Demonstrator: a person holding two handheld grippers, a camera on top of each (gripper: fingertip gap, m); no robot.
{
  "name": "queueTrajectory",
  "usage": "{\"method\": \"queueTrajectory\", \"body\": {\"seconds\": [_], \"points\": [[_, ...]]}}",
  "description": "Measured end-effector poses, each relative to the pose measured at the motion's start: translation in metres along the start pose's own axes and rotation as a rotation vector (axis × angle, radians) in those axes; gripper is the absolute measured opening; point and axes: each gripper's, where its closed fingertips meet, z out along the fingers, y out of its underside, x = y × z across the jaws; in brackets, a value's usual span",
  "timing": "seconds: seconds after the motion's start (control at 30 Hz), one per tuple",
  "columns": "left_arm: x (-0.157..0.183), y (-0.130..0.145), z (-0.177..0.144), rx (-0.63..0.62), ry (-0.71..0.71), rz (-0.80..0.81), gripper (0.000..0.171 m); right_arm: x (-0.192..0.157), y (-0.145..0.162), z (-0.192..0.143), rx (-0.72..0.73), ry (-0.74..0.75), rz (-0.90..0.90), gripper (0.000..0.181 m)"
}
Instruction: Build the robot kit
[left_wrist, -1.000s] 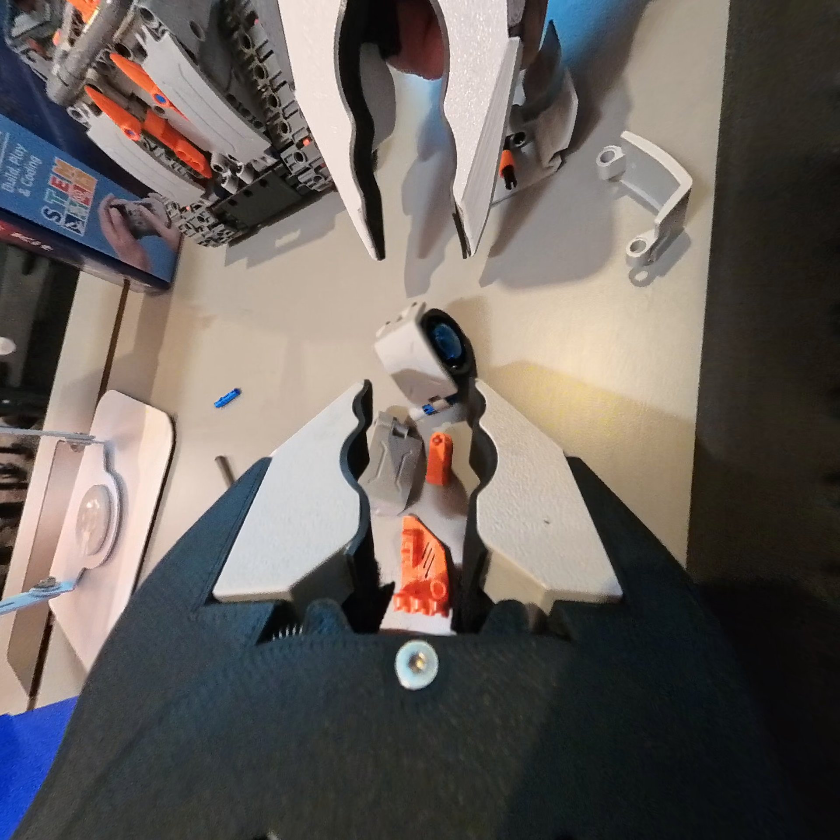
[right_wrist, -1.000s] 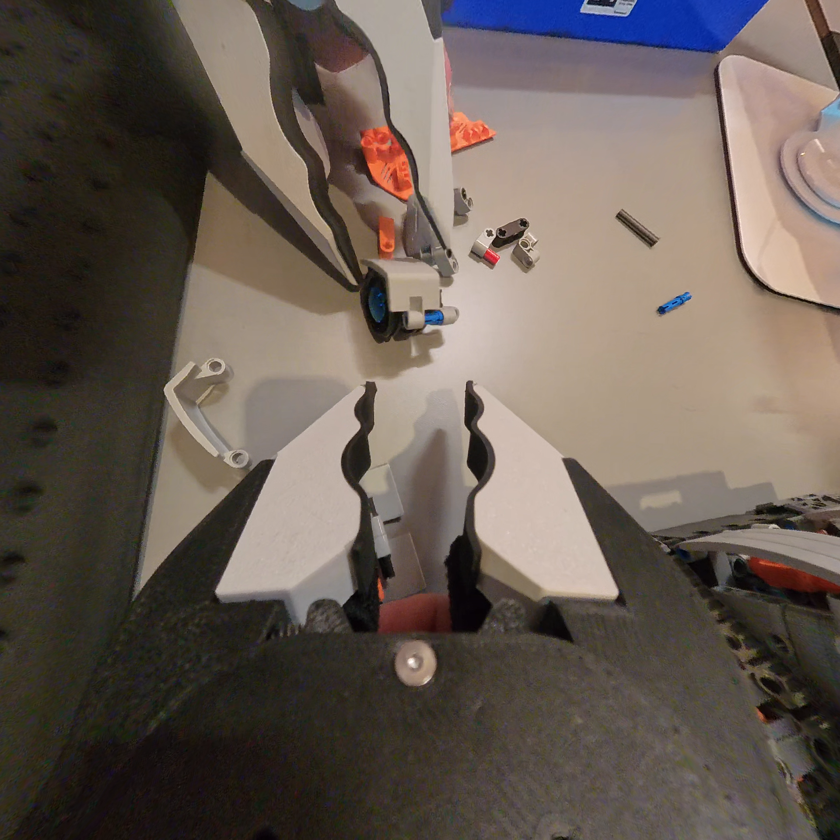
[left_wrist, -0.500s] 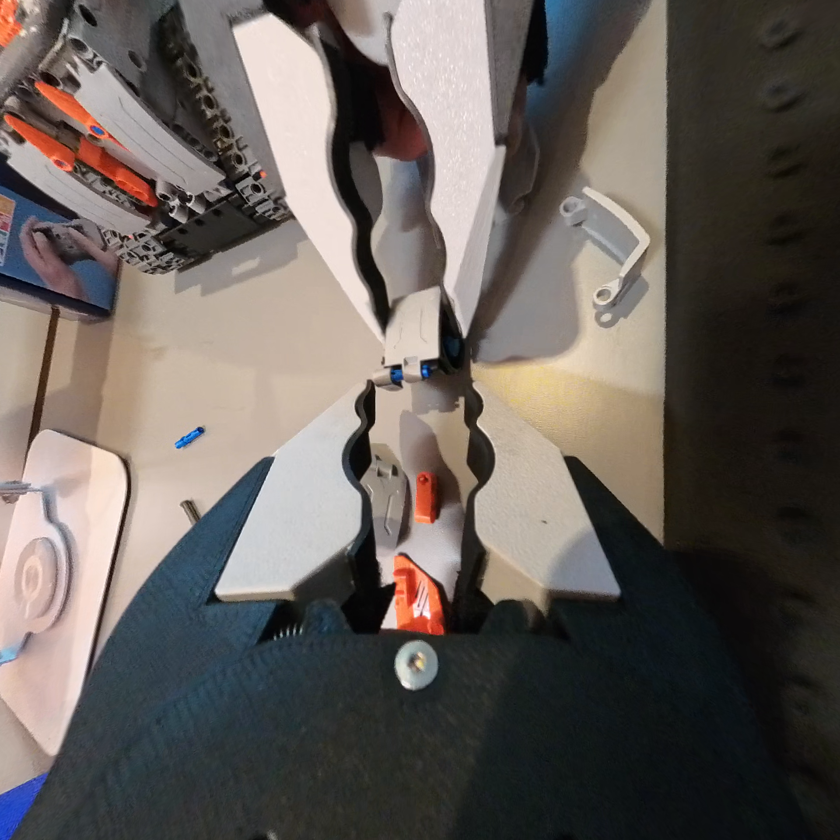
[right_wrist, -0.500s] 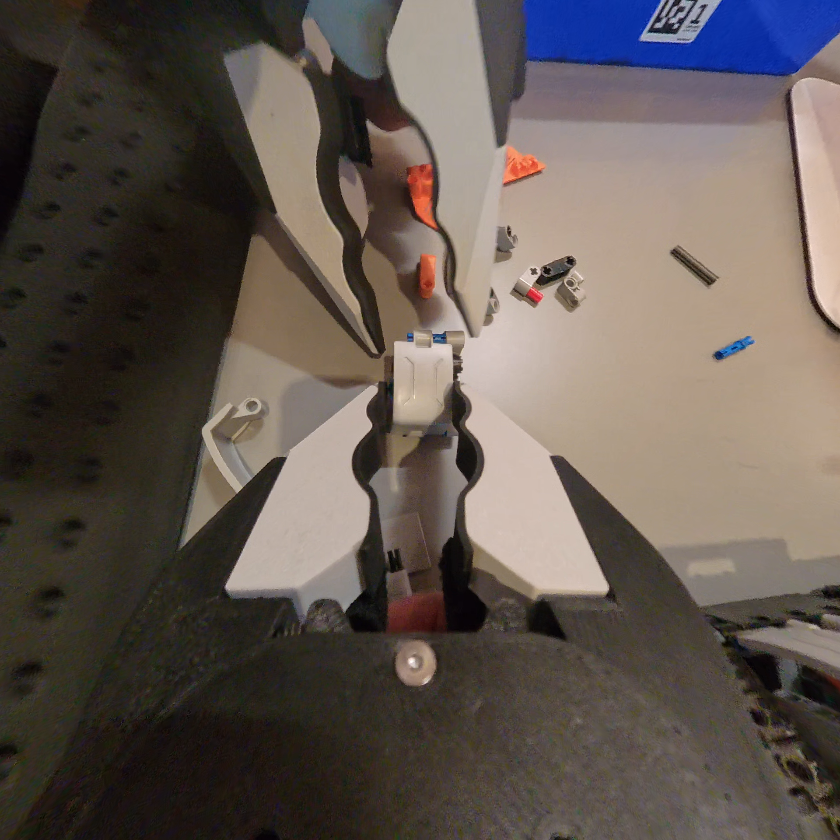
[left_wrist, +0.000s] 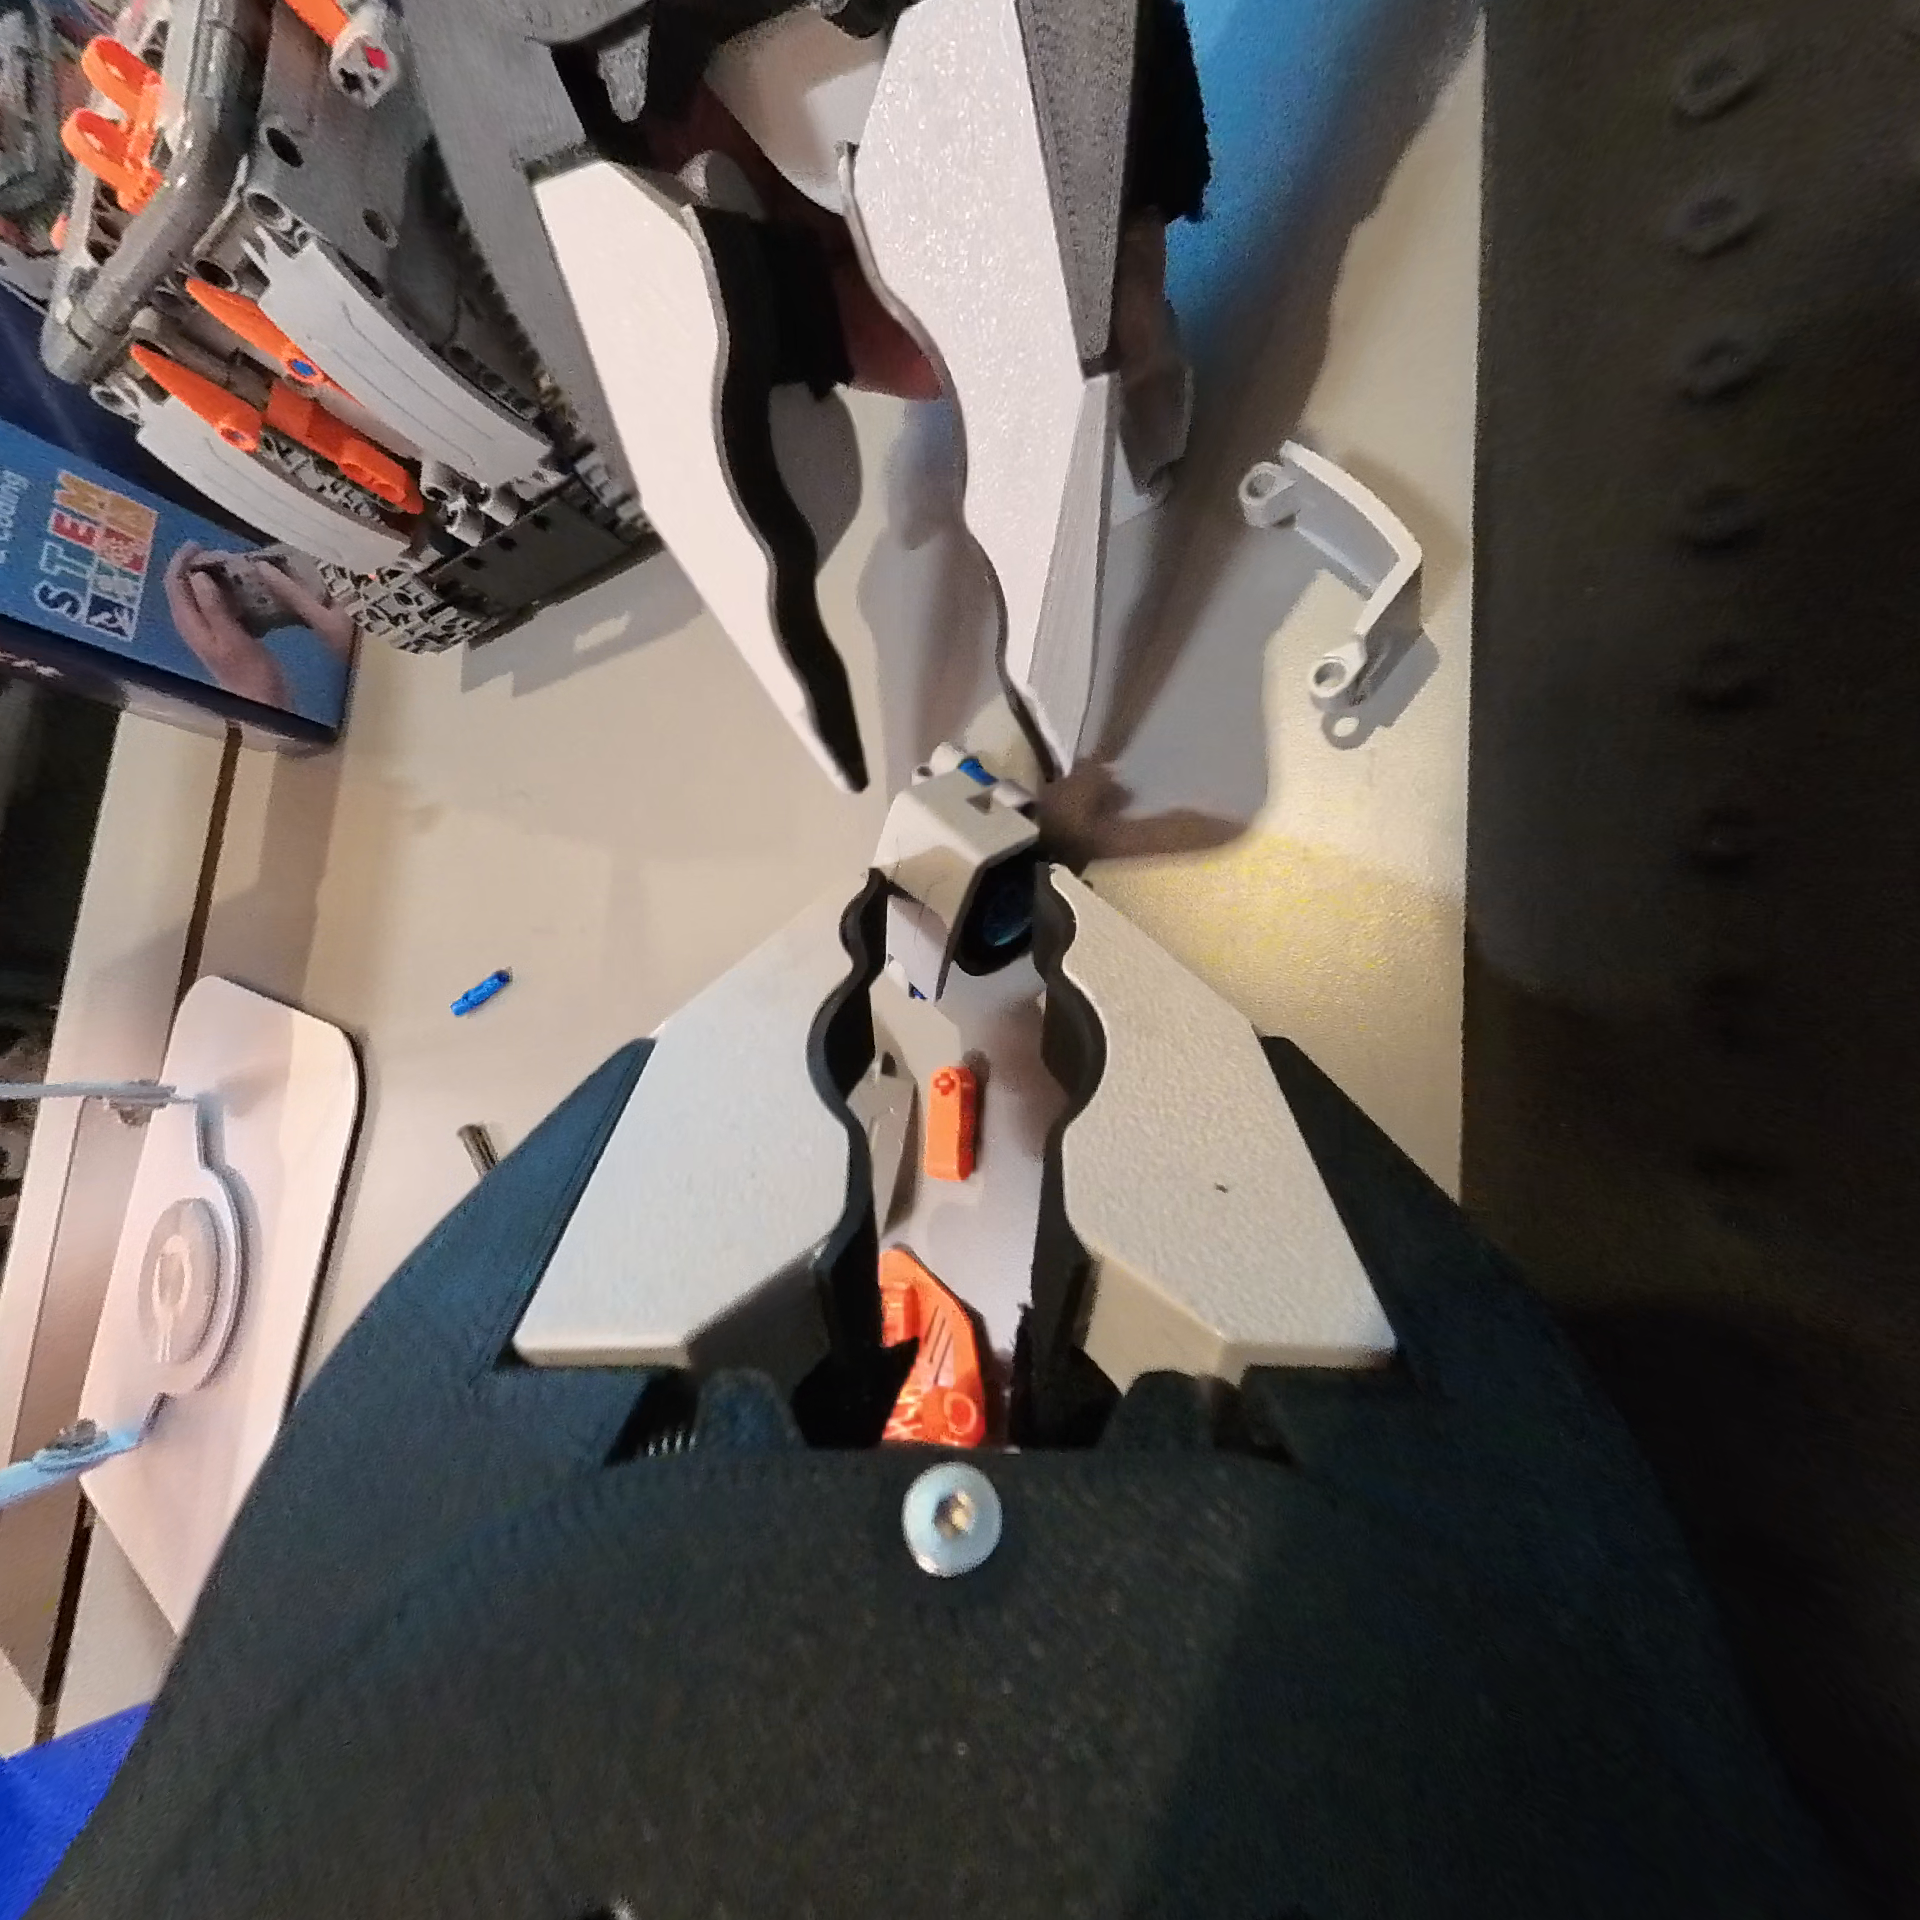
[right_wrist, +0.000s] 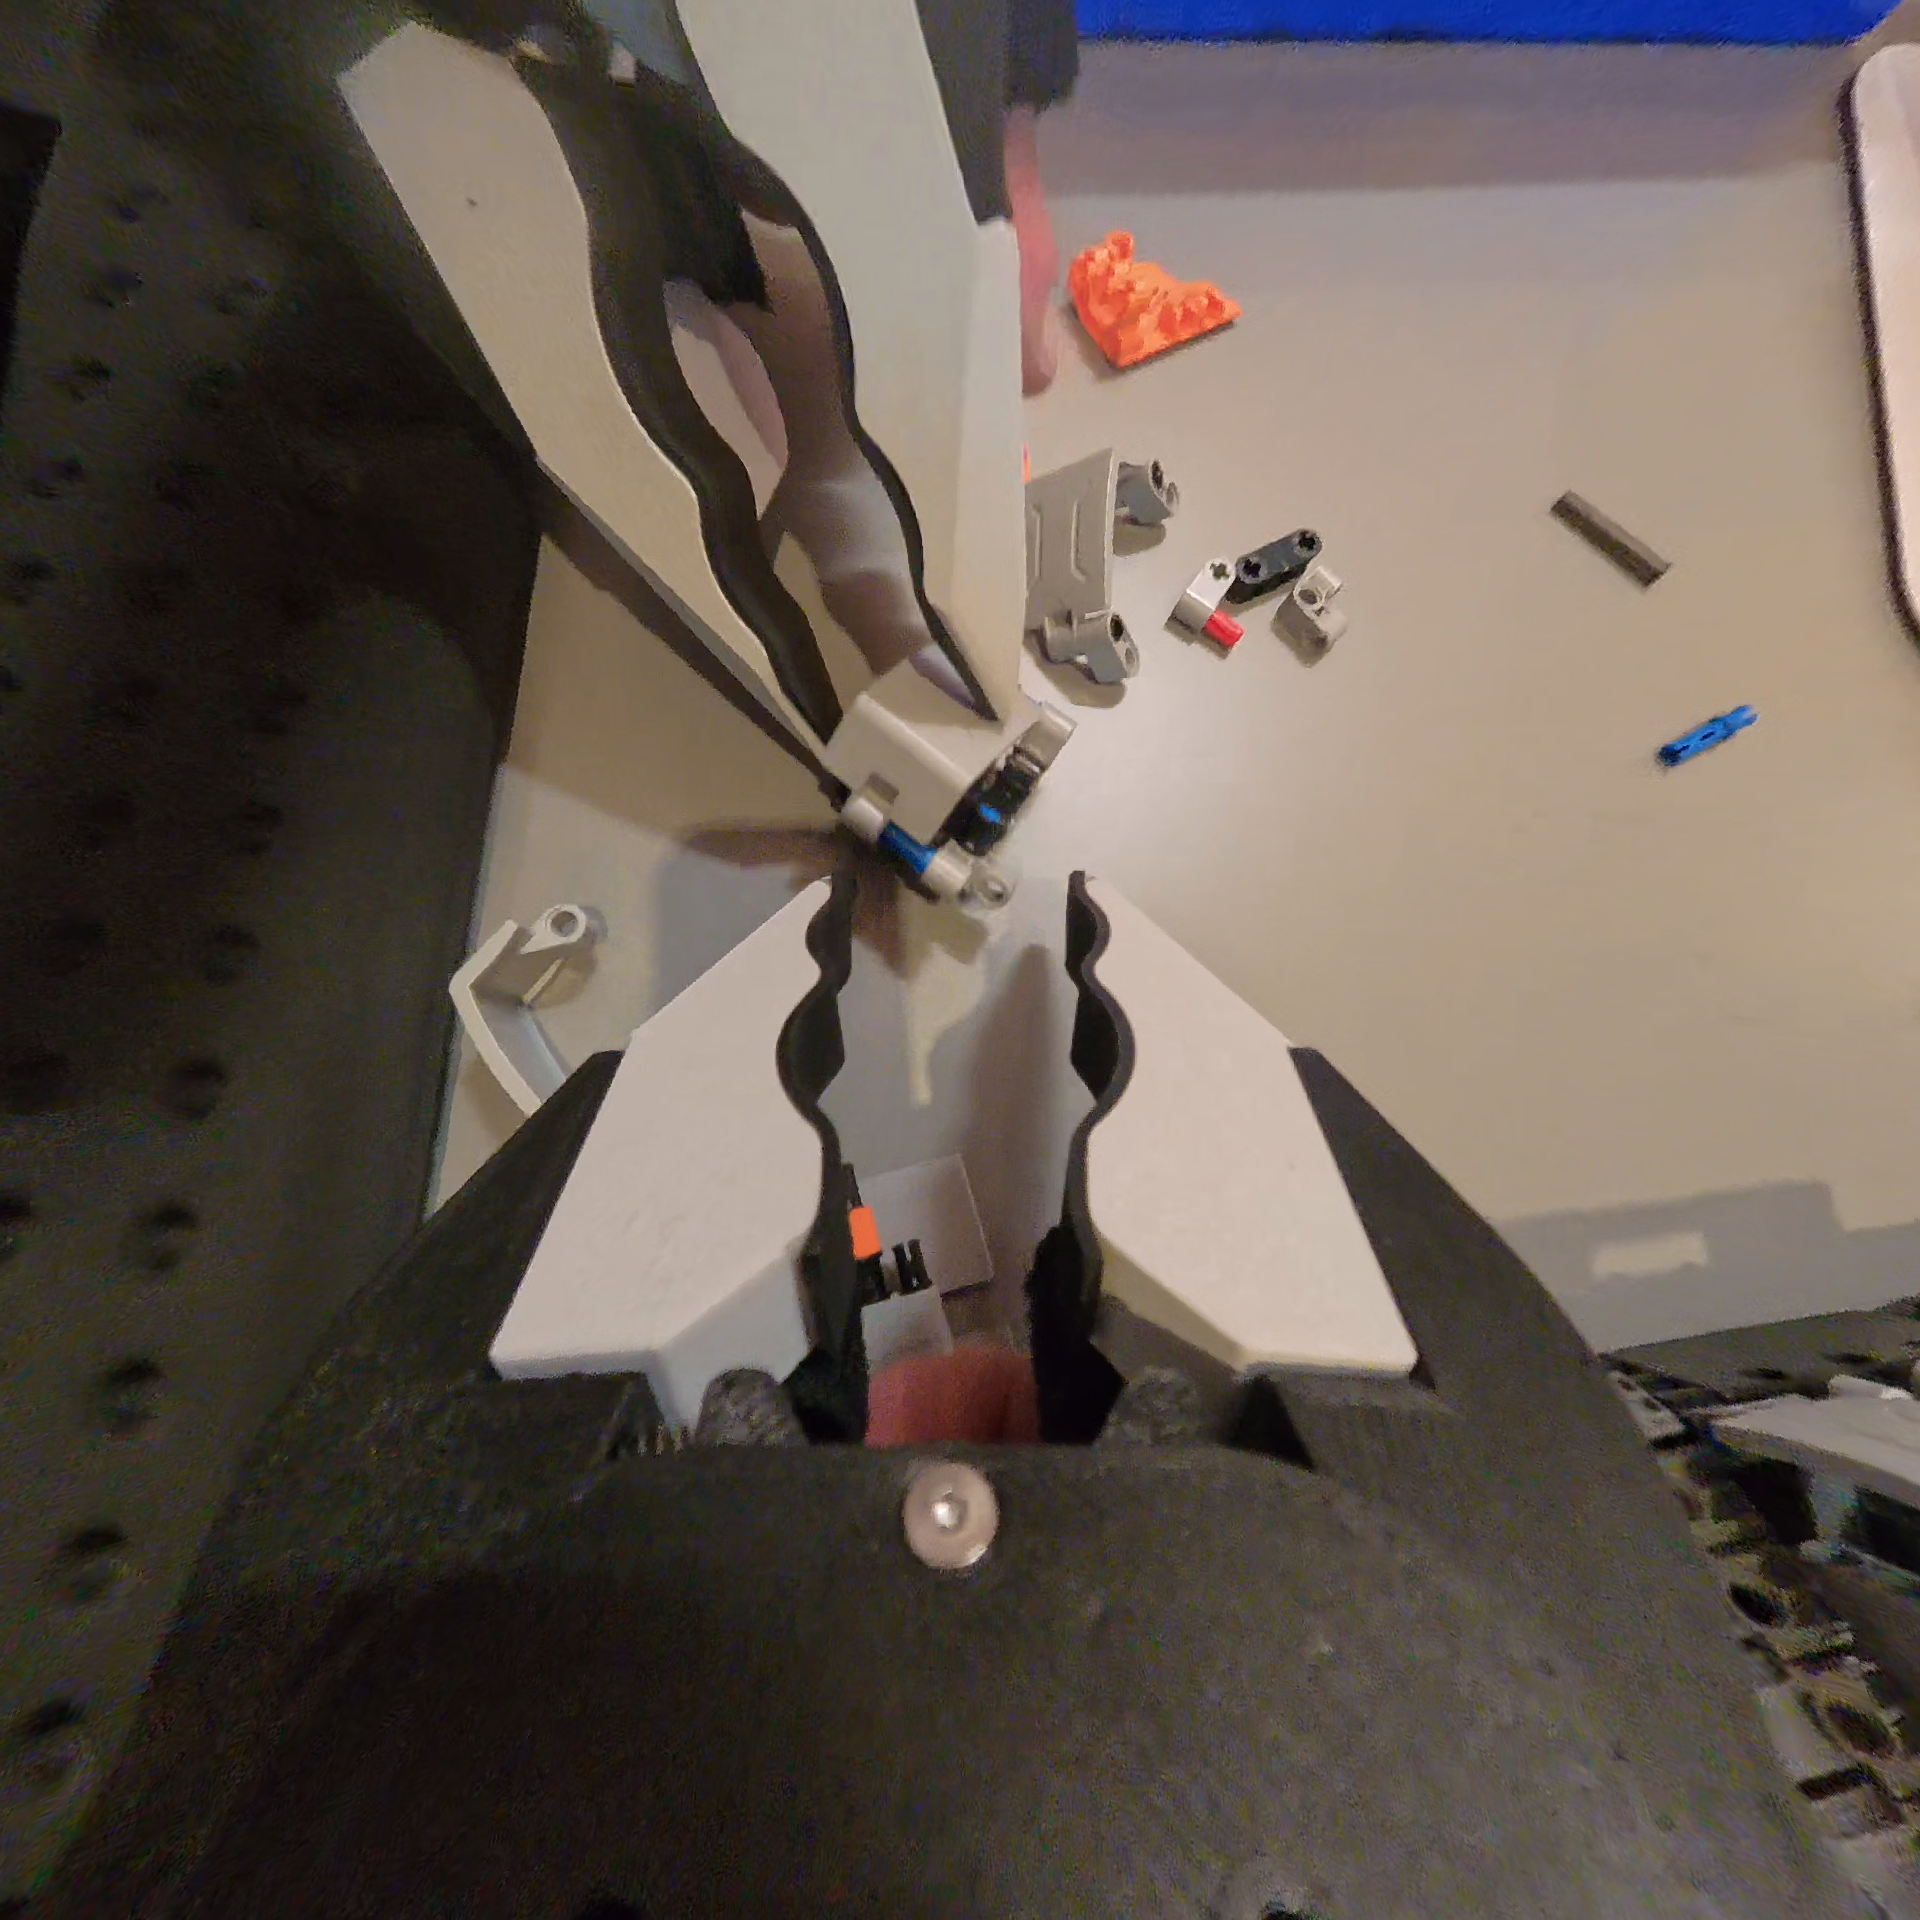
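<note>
- The left gripper (left_wrist: 951, 914), at the centre of the left wrist view, has its fingers clamped on a small grey block with a blue lens (left_wrist: 961, 883), pinched at the fingertips.
- In the right wrist view the same block (right_wrist: 935, 779) sits just above centre, held by that far gripper's tips, above the beige table (right_wrist: 1455, 935).
- The right gripper (right_wrist: 951, 904) stands spread wide with nothing between its fingers; its tips are just below the block, and I cannot tell whether they touch it.
- A curved grey piece (left_wrist: 1340, 582) lies at the upper right of the left view, near the table edge.
- An orange pin (left_wrist: 954, 1127) lies between the left fingers, on the table beneath.
- A grey and orange brick model (left_wrist: 312, 343) sits at the upper left beside a blue box (left_wrist: 156, 592).
- A blue pin (right_wrist: 1704, 736) and a dark rod (right_wrist: 1608, 540) lie at the right of the right view, well apart from the grippers.
</note>
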Motion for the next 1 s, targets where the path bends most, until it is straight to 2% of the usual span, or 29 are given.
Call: {"method": "queueTrajectory", "body": {"seconds": [0.13,0.27,0.43,0.63,0.87,1.0], "points": [[0.001,0.007,0.000,-0.020,-0.033,-0.015,0.027,-0.003,0.000,0.003,-0.007,0.002,-0.014,0.033],[0.001,0.005,-0.001,-0.009,-0.040,-0.013,0.031,-0.004,-0.006,0.006,-0.001,0.023,-0.044,0.015],[-0.006,0.004,-0.005,-0.011,-0.045,0.041,0.041,-0.004,-0.006,0.007,-0.002,0.021,-0.078,0.011],[-0.001,-0.006,-0.008,0.006,0.062,0.127,0.042,-0.011,-0.007,0.005,-0.008,-0.018,-0.167,0.010],[0.014,-0.014,-0.002,0.037,0.266,0.111,0.038,-0.018,-0.004,0.002,0.014,-0.052,-0.317,0.010],[0.017,-0.010,0.006,0.019,0.268,0.101,0.030,-0.012,-0.003,0.000,0.024,-0.035,-0.291,0.012]]}}
